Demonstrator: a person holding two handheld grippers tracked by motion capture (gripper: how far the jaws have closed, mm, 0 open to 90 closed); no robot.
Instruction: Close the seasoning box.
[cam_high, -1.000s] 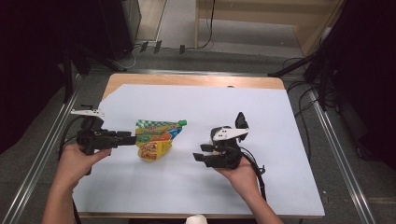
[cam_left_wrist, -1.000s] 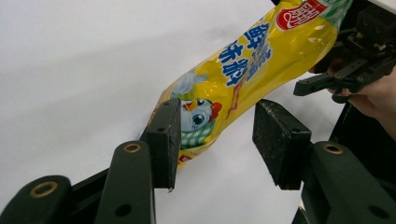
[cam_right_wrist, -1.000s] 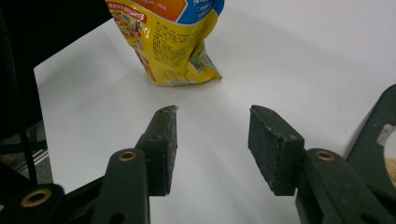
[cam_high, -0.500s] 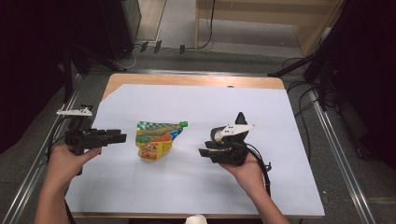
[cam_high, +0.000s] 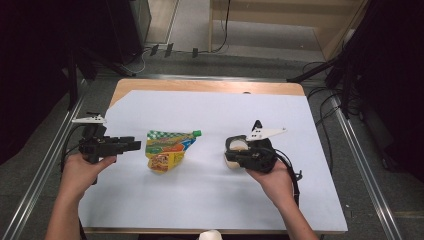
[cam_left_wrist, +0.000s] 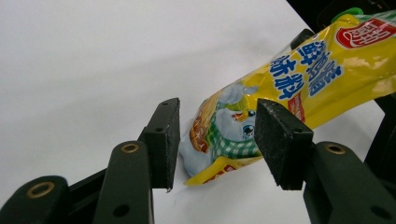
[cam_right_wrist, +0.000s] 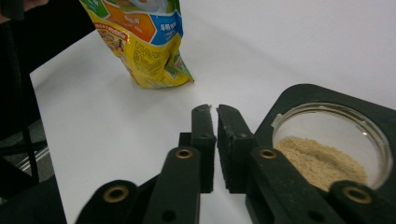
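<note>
Fingers of the left gripper released, right gripper just clenched empty, over a white-covered table in a dark room.

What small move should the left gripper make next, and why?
Probably ease the left gripper forward and close on the seasoning pouch. Its jaws stand open with the pouch's bottom end just beyond the pads, not yet touched. The right gripper is shut on nothing beside the glass dish of powder.

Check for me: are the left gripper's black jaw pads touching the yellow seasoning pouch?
Apart. In the left gripper view, the left gripper has white table showing between each pad and the yellow seasoning pouch beyond.
</note>
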